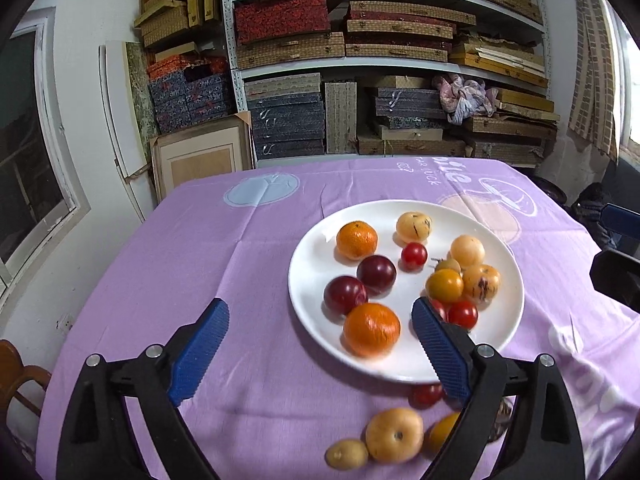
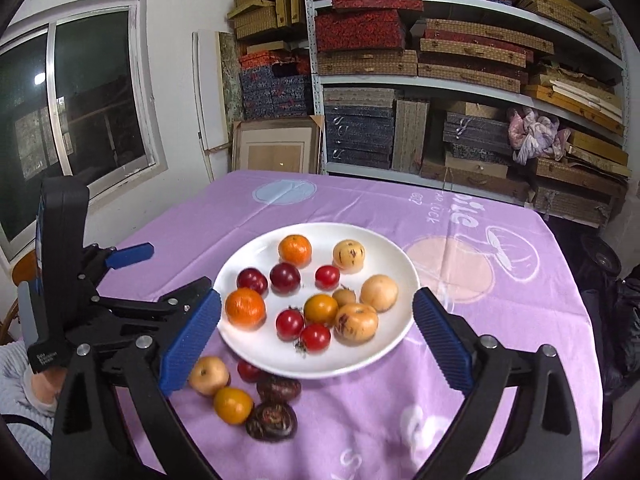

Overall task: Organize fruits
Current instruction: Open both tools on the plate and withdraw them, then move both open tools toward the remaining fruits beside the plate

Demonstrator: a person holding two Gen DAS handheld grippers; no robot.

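Observation:
A white plate [image 1: 306, 280] [image 2: 402, 316] on the purple cloth holds two oranges [image 1: 371, 329], dark plums [image 1: 345, 294], red cherry tomatoes [image 2: 315, 337], a yellow tomato [image 2: 321, 309] and pale streaked fruits [image 2: 356, 322]. Loose on the cloth in front of the plate lie a pale round fruit [image 1: 394, 434] [image 2: 209, 375], a yellow one [image 2: 233, 405], a red tomato [image 1: 426, 394] and two dark purple fruits [image 2: 271, 420]. My left gripper [image 1: 320, 306] stands open over the plate's near left rim, holding nothing. My right gripper [image 2: 317, 296] is open above the plate, also with nothing in it.
The purple tablecloth [image 2: 460, 380] covers a square table. Shelves [image 2: 460, 80] stacked with boxes stand behind it, a window [image 2: 88, 92] is at the left, and a wooden chair [image 1: 16, 376] sits by the table's left corner. A person's sleeve [image 2: 16, 384] shows at lower left.

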